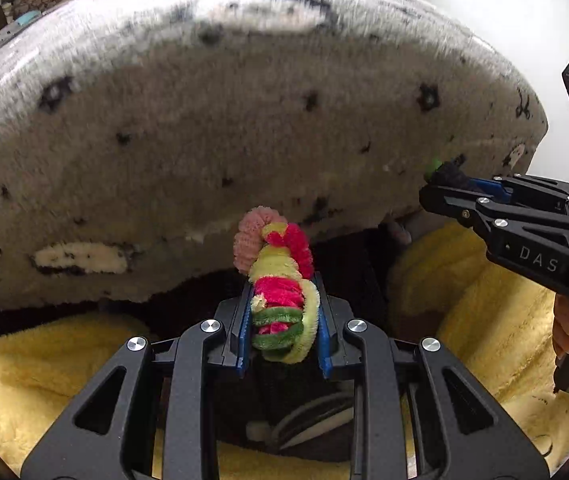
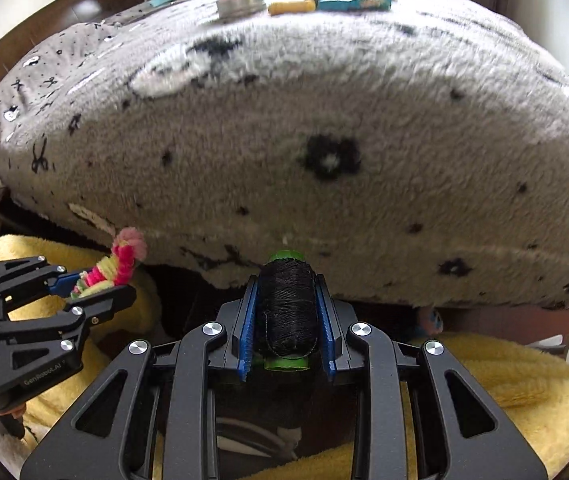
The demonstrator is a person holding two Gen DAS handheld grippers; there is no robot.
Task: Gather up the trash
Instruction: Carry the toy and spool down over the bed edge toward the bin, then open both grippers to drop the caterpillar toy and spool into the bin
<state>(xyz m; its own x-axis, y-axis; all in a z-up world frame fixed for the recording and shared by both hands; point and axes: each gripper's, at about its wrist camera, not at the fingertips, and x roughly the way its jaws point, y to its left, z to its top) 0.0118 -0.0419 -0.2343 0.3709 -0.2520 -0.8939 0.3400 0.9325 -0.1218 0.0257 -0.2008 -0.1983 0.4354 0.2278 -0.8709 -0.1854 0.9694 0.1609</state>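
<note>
light: daylight from behind, far end | blur: blanket (image 2: 284, 140) smeared | edges: fisheye bend, dark corners

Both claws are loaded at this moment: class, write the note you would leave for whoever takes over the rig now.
Left claw: shut on the pipe-cleaner bundle.
Right claw: shut on the black thread spool.
Both hang beyond the fleece blanket edge, above yellow plush fabric.
Done: two pieces picked up.
Left: drop both; no bin in view. Small items lie at the blanket's far edge.
</note>
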